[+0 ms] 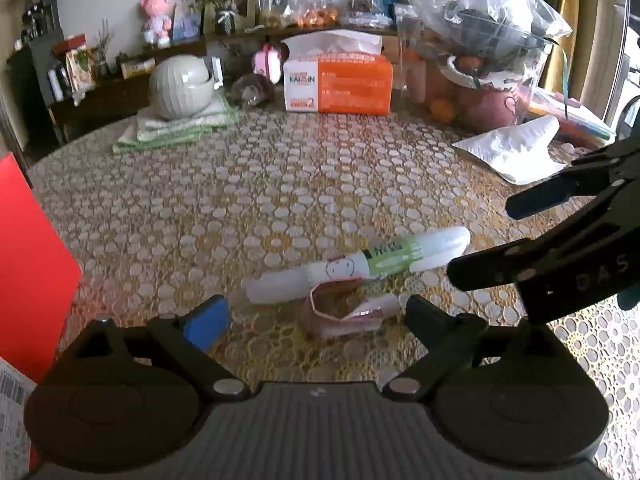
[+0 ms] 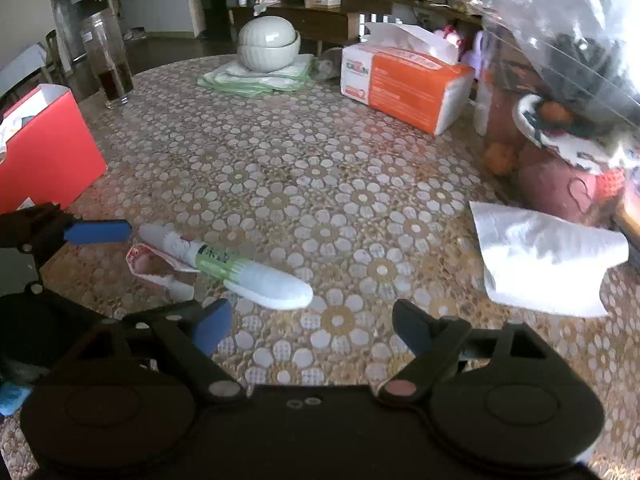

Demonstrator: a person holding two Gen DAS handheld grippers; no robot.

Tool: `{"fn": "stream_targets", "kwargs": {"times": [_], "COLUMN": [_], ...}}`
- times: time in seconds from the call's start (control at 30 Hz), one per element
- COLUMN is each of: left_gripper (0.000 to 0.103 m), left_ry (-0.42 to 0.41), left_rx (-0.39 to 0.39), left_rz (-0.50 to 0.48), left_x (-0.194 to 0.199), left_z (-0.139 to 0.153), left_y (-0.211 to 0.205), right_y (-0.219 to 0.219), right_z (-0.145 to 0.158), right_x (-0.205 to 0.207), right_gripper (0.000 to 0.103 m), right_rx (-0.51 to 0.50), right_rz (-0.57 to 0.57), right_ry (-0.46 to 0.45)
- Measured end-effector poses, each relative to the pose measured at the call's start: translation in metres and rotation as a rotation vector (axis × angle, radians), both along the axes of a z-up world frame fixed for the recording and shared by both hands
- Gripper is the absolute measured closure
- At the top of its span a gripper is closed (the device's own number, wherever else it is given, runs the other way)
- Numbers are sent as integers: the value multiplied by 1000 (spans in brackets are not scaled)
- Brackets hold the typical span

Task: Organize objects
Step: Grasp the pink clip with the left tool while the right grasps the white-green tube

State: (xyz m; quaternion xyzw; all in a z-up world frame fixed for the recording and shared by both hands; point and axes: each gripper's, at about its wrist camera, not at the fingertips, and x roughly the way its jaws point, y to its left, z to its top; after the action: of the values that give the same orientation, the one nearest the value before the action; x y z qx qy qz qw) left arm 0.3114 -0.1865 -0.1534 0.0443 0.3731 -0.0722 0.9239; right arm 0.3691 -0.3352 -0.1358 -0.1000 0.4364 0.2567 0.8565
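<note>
A white packet with a green label (image 1: pixel 384 258) lies on the patterned tablecloth (image 1: pixel 240 200), with one end resting on a torn pink wrapper (image 1: pixel 340 314). My left gripper (image 1: pixel 316 316) is open low over the cloth, and the pink wrapper lies between its fingers untouched. My right gripper (image 1: pixel 480 240) reaches in from the right, open, at the packet's far end. In the right wrist view the packet (image 2: pixel 264 280) lies just ahead and left of my open right gripper (image 2: pixel 310 324). The pink wrapper (image 2: pixel 148 260) lies under a blue finger (image 2: pixel 100 232) of the left gripper.
A red box (image 2: pixel 48 160) stands at the left edge. A white napkin (image 2: pixel 540 256) lies to the right, before a plastic-covered fruit basket (image 2: pixel 560 120). At the back are an orange tissue box (image 2: pixel 404 84), a lidded bowl on folded cloth (image 2: pixel 268 46) and a glass (image 2: pixel 110 68).
</note>
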Motion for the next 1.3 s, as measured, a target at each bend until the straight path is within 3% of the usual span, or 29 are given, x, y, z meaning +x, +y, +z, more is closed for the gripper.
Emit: {"fn": "stream_targets", "kwargs": {"times": [0.17,0.33,0.7,0.77,0.97,1.07,1.3], "left_gripper": [23,57,58,60,66,67,71], "left_ry": [-11,-28,-17,-18,-1,5,21], "left_rx": [-21,-12,-30,-35,-74,-94,-145], "left_rz": [13,-6,-44,-53,-53,-47,-30], "left_x": [3,-1,-15,-20,-26,-26,-25], "left_z": [1,4,13,16,22,23,26], "left_y": [-1,-2,14,15,22,25,36], "right_y": [6,14,27,29,28,28,24], "right_z": [1,1,-4,-6,-3,-2,-2], "right_x": [6,6,6,2,-14,-24,-54], "right_gripper": [18,20,23,38,70,79,81], "right_rx": [18,22,-12,-37,-37,-25,62], "right_rz": [9,37,58,71,51,16,-125], "right_ry": [4,2,4,10,-3,-5,11]}}
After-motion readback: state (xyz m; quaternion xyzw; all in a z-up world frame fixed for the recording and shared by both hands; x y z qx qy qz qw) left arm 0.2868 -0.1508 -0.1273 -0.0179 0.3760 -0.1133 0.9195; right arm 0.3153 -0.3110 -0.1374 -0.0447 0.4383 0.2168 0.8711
